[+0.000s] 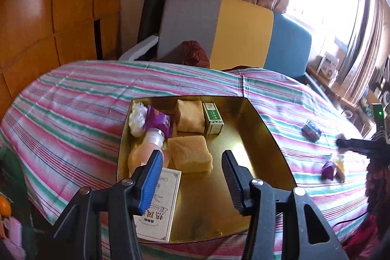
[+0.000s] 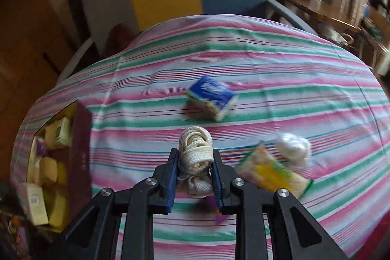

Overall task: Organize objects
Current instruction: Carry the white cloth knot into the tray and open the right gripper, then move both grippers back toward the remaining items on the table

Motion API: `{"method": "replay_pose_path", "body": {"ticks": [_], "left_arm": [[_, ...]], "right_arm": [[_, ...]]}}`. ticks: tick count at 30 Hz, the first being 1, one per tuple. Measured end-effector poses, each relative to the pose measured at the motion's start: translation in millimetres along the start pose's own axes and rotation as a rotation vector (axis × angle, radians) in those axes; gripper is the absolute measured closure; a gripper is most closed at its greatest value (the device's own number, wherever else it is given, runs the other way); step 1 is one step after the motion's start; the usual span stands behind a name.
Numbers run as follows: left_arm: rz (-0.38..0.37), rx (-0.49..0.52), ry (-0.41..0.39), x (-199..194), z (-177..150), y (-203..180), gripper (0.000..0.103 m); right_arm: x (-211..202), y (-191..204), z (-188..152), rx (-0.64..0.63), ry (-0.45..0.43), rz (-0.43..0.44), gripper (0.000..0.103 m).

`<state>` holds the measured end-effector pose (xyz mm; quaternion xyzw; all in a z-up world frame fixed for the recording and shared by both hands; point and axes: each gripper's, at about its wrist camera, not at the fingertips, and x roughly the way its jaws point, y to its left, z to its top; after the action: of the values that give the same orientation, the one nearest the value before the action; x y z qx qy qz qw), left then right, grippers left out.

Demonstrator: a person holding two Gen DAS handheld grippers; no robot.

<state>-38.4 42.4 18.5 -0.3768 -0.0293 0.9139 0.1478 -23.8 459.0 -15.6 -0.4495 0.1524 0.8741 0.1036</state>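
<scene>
Striped cloth [image 2: 243, 70], pink, green and white, covered whole surface we worked on. Behind it we saw grey, yellow and blue chair backs [image 1: 241, 35], wood panelling left, curtained window right. Gold tray [image 1: 258, 128] sat on cloth, holding two yellow sponges [image 1: 189, 155], green box [image 1: 213, 117], bottle, white carton. Our left gripper [image 1: 192, 171] hung partly open over tray, nothing between jaws. Our right gripper [image 2: 195, 171] clamped white rope bundle [image 2: 195, 150] above cloth; blue packet [image 2: 212, 96] lay beyond, yellow packet [image 2: 273, 174] just right, blurred

Yellow packet [image 2: 274, 174] and blue pack [image 2: 211, 97] motion-blurred, print unreadable
</scene>
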Motion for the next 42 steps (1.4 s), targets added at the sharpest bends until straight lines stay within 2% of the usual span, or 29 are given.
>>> {"method": "replay_pose_path", "body": {"ticks": [6,8,11,15,18,20,21,22,24,28,30,35,42], "left_arm": [[0.023,-0.074,0.001,-3.9,-3.6,28.7,0.052],[0.021,-0.089,0.000,-6.1,-4.5,38.2,0.052],[0.031,-0.111,-0.001,-8.8,-6.6,52.1,0.052],[0.032,-0.130,0.021,-7.8,-13.4,65.8,0.052],[0.031,-0.145,0.037,-5.1,-17.7,71.9,0.052],[0.029,-0.144,0.043,-3.0,-20.0,74.2,0.052],[0.029,-0.143,0.044,-2.0,-20.4,74.6,0.052],[0.028,-0.141,0.042,-1.5,-20.5,74.9,0.052],[0.033,-0.133,0.033,-1.3,-20.3,73.6,0.052],[0.049,-0.113,0.028,0.4,-20.1,66.8,0.052],[0.048,-0.104,0.030,-0.5,-19.7,62.2,0.052],[0.047,-0.057,0.019,-5.3,-18.3,47.9,0.052],[0.013,0.016,0.011,-10.7,-17.1,20.7,0.052]], "right_arm": [[-9.4,143.9,-9.5,-0.280,0.032,0.215,0.078],[-3.3,182.9,-17.3,-0.350,0.060,0.257,0.078],[23.9,231.6,-27.9,-0.433,0.121,0.267,0.078],[76.3,262.1,-30.9,-0.429,0.204,0.243,0.077],[109.8,270.4,-27.8,-0.382,0.265,0.246,0.076],[115.7,270.6,-23.9,-0.353,0.245,0.256,0.069],[115.7,268.8,-21.4,-0.333,0.227,0.255,0.061],[114.5,266.4,-20.5,-0.319,0.213,0.256,0.059],[104.9,261.2,-19.2,-0.311,0.185,0.274,0.057],[78.2,247.7,-15.3,-0.293,0.108,0.292,0.043],[65.8,240.1,-16.4,-0.284,0.083,0.296,0.040],[38.0,222.9,-21.1,-0.287,0.015,0.281,0.035],[5.5,168.1,-33.5,-0.211,-0.029,0.250,0.034]]}}
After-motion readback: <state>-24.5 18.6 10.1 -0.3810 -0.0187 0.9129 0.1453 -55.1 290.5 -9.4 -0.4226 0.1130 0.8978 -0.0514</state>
